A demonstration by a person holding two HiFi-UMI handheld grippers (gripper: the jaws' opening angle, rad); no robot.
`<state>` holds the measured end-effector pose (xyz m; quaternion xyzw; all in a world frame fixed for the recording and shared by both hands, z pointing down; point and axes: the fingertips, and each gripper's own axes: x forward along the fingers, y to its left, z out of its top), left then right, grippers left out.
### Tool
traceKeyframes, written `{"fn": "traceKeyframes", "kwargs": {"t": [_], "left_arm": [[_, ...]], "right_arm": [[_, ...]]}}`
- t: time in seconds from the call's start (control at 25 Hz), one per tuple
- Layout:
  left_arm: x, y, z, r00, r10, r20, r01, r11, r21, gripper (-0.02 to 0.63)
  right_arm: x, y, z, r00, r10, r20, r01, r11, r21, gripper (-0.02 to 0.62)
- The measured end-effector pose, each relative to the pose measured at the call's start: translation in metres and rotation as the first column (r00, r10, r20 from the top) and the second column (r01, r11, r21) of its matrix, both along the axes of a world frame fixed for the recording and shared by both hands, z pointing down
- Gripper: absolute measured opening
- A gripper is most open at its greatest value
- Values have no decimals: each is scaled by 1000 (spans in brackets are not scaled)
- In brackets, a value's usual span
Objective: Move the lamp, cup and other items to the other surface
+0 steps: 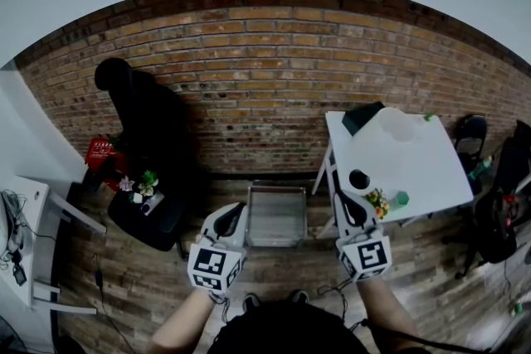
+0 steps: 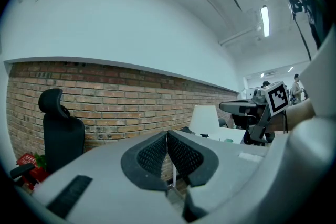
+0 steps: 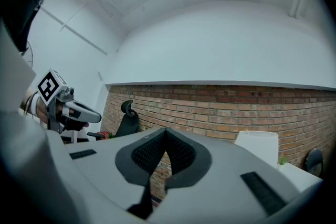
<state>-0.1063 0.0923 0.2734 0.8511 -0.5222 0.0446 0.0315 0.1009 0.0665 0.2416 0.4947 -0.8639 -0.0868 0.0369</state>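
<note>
A lamp with a white shade (image 1: 397, 124) stands on the white table (image 1: 431, 170) at the right. On the table's near side are a black cup (image 1: 359, 179), a small green item (image 1: 401, 198) and a little bunch of flowers (image 1: 377, 201). My right gripper (image 1: 353, 210) hovers shut and empty at the table's near left corner, raised and pointing at the brick wall. My left gripper (image 1: 235, 215) is shut and empty over the floor, left of the table. The lamp shade (image 2: 205, 119) shows right of the shut left gripper (image 2: 167, 136). The lamp shade (image 3: 257, 145) also appears beyond the shut right gripper (image 3: 166, 134).
A grey open box (image 1: 276, 214) lies on the wooden floor between the grippers. A black office chair (image 1: 145, 178) at the left carries small items on its seat, with a red basket (image 1: 101, 152) beside it. Another white table (image 1: 25, 211) is at the far left. More chairs (image 1: 498, 211) stand right.
</note>
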Motion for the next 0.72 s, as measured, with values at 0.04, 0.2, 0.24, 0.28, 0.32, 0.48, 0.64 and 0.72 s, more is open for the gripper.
{"fn": "traceKeyframes", "kwargs": {"t": [0.04,0.2,0.24,0.28,0.32,0.48,0.64,0.72], "left_arm": [[-1,-1,0,1000,0,0,0,1000,-1,8],[-3,-3,-1,1000,3,-3,-3,1000,-5,8],[-3,-2,0,1000,4,-3,-4,1000,-9,8],[-4,-2,1,1000,6,-2,-6,1000,-9,8],[-4,-2,2,1000,7,-1,-7,1000,-9,8],[-9,-3,4,1000,7,-7,-7,1000,-21,8],[-14,-7,3,1000,10,-6,-10,1000,-18,8],[-16,-9,2,1000,13,-2,-13,1000,-9,8]], "right_arm": [[0,0,-1,1000,1,0,-1,1000,0,3],[-2,-1,-2,1000,4,-5,-4,1000,-1,3],[-2,-1,-1,1000,5,-7,-5,1000,-4,3],[-3,0,0,1000,6,-8,-6,1000,-7,3],[-4,0,1,1000,6,-9,-6,1000,-8,3],[-9,1,2,1000,7,-15,-7,1000,-11,3],[-13,-2,3,1000,9,-19,-9,1000,-18,3],[-15,-4,3,1000,10,-20,-11,1000,-19,3]]}}
